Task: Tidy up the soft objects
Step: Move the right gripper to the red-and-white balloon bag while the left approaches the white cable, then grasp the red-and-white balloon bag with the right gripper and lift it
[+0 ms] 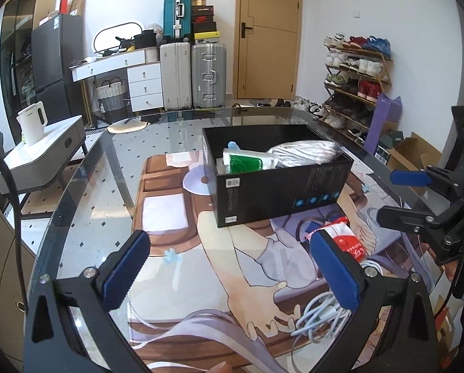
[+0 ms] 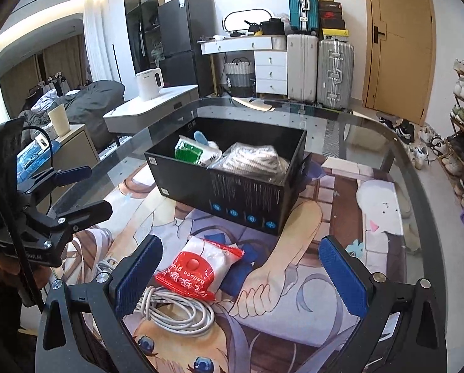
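While both grippers are hanging above the printed anime desk mat (image 2: 294, 304), nothing is being carried yet. Low in the right wrist frame, the right gripper (image 2: 241, 275) is spreading its blue pads (image 2: 345, 275) wide, empty, and the coiled white cable (image 2: 176, 307) is lying just inside the left pad at lower left. Touching that coil, a little farther up, the red-and-white plastic balloon packet (image 2: 205, 265) is sitting flat on the mat. At the bottom of the left wrist frame, the left gripper (image 1: 232, 272) is likewise gaping and holding nothing, with the same packet (image 1: 345, 242) peeking beside its right pad. Farther up, mid-frame, the open black cardboard box (image 2: 247, 199) is already holding a green-and-white tissue pack (image 2: 191, 152) and a grey bagged cloth bundle (image 2: 256, 158). My read: the packet is next, so centre over its middle, clear of the cable loops, squeeze gently because the film will crumple, then lift high enough to clear the box's near wall.
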Tool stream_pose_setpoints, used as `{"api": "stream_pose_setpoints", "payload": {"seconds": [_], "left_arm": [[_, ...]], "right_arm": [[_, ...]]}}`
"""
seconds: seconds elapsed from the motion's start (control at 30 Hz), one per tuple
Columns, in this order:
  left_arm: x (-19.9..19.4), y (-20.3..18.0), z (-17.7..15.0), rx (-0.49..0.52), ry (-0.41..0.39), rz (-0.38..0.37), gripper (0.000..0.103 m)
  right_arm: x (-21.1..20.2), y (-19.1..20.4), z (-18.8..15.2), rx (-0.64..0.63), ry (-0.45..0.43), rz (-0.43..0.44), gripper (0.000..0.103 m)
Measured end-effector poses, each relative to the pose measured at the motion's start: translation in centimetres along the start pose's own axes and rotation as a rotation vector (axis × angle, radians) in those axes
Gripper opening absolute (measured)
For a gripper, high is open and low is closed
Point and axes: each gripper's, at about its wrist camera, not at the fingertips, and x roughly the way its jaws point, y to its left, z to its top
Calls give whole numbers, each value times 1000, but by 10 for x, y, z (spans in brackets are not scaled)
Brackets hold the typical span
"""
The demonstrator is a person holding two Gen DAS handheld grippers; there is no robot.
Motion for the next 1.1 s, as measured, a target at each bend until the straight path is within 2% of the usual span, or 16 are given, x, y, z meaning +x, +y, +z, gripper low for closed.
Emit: {"api": "stream_pose_setpoints", "payload": {"seconds": [0.27,0.57,0.9,0.97,1.0,1.03,1.1], "left_arm": [[0,-2,-9,-4,22,-36,103],[7,0,-16,-10,46,-31,103],[11,7,-18,-26,52,-22,103],[11,7,-18,-25,52,-21,103],[11,7,-18,-24,52,-21,103],[11,7,-19,-24,50,-22,103],[10,8,-20,-24,48,-23,103]], "right_arm": [[15,1,-6,-5,57,16,102],[43,8,-11,48,127,24,102],[68,19,-15,53,178,-31,101],[70,18,-15,60,180,-33,93],[70,18,-15,63,186,-30,82],[72,17,-16,66,194,-28,77],[71,16,-16,59,193,-36,72]]}}
